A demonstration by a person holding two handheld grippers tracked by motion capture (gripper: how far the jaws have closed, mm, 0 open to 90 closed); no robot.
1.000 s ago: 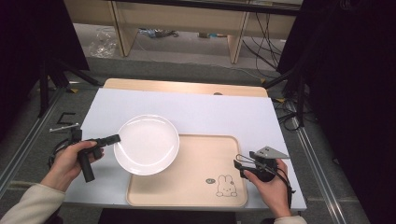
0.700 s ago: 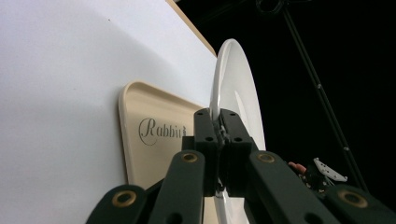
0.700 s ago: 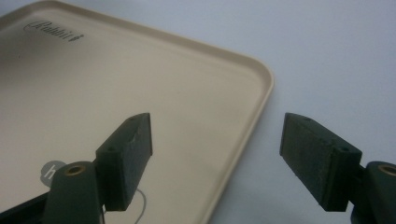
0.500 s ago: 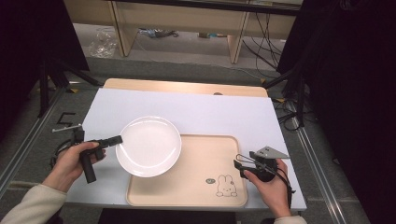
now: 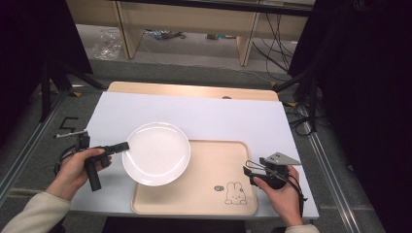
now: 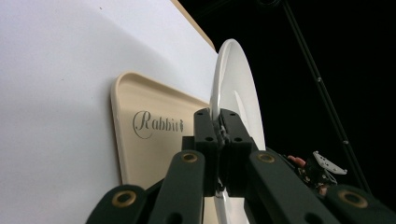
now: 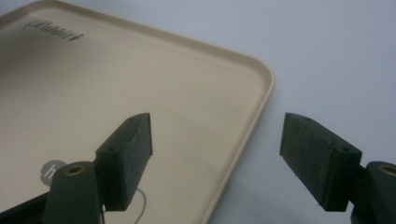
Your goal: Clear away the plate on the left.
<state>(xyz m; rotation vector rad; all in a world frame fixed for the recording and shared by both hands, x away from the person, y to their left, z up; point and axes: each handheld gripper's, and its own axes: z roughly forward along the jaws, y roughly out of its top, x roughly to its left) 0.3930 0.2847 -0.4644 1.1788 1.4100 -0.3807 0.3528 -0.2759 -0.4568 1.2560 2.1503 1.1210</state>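
Observation:
A white plate (image 5: 156,153) hangs partly over the far left corner of the beige tray (image 5: 214,179), and my left gripper (image 5: 124,145) is shut on its left rim. In the left gripper view the jaws (image 6: 220,126) pinch the thin rim of the plate (image 6: 238,88), with the tray (image 6: 140,149) and its "Rabbit" lettering beyond. My right gripper (image 5: 250,167) rests at the tray's right edge near the rabbit drawing (image 5: 236,193). In its own view it stands open (image 7: 215,154) with nothing between its fingers, above the tray's rim (image 7: 252,107).
The tray lies on a white table sheet (image 5: 204,116) with a wooden edge (image 5: 194,90) at the far side. Floor cables and shelf legs lie beyond the table. A person's hands hold both grippers near the front edge.
The plate has shifted slightly to the right, farther over the tray, with the left gripper still shut on it. The right gripper has stayed in place.

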